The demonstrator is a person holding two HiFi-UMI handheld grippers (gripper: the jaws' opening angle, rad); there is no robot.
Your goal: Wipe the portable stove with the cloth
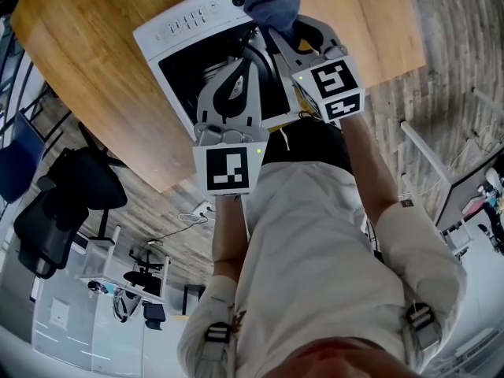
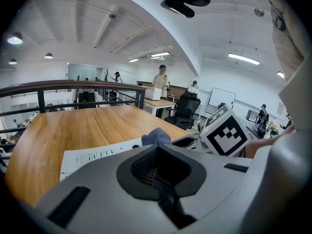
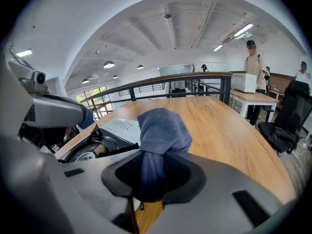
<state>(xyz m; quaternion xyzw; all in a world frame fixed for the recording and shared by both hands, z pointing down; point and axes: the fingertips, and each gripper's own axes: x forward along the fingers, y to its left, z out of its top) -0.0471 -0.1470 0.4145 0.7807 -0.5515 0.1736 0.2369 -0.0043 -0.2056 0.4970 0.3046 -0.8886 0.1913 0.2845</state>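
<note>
Right gripper (image 3: pixel 153 179) is clamped on a bunched blue-grey fabric cloth (image 3: pixel 163 130), w/ the wad sticking out past the jaws. Cloth sits at far right corner of the white rectangular portable stove (image 1: pixel 189 24), by the button strip & small round black knob (image 1: pixel 239 1). Can't confirm contact w/ the surface. Stove lies on a light wooden table (image 1: pixel 87 46). Left gripper (image 2: pixel 156 167) has jaws together, nothing btwn them, over the stove's black recessed middle on the near side.

Step in hand, prob.: start of a wiping pass from that corner. To do it well:
- Press the wad flat so fabric, not jaw tips, meets the casing.
- Sweep left along the control strip w/ overlapping strokes, then do the nearer rows.
- Go light over buttons & knob.
- Left gripper could steady the casing so it doesn't slide.
- The round metal burner ring (image 3: pixel 90 152) may snag the cloth, so work round it.
</note>
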